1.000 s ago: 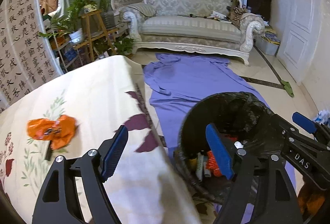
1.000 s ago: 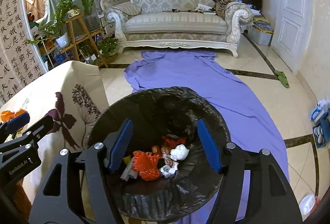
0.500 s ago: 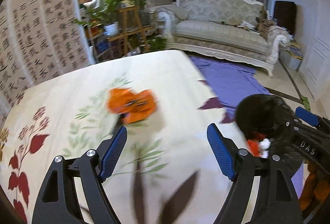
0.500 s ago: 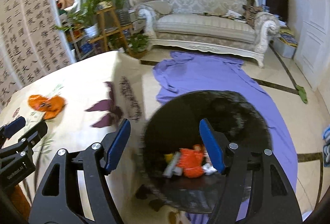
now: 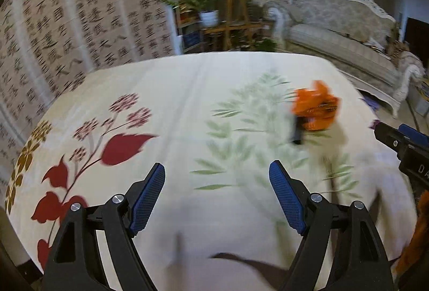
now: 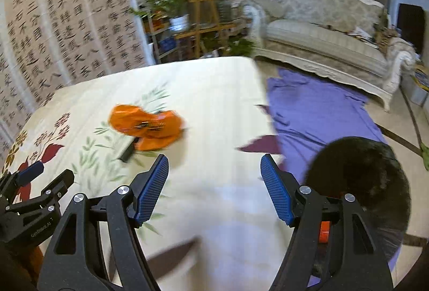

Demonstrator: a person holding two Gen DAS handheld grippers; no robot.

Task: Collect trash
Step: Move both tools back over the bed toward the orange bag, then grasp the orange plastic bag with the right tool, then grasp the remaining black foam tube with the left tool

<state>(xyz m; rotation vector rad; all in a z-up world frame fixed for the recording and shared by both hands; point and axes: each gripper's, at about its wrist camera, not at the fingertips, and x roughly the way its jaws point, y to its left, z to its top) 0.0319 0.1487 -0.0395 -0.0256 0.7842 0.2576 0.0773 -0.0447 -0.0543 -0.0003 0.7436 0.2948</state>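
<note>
Cream floral tablecloth (image 5: 187, 82), orange wrapper (image 6: 146, 127), calligraphy screen (image 5: 67, 17), sofa (image 6: 327, 31)

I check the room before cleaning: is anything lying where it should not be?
Yes. A crumpled orange wrapper lies on the floral tablecloth, with a small dark object at its edge. A purple sheet is spread over the floor beside the black bin.

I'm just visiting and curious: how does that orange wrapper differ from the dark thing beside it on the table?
The orange wrapper is bright, crumpled and broad; the dark object is black, slim and straight. The wrapper is much larger, and its edge seems to overlap the dark object's far end. Both lie on the floral tablecloth, in neither gripper.
</note>
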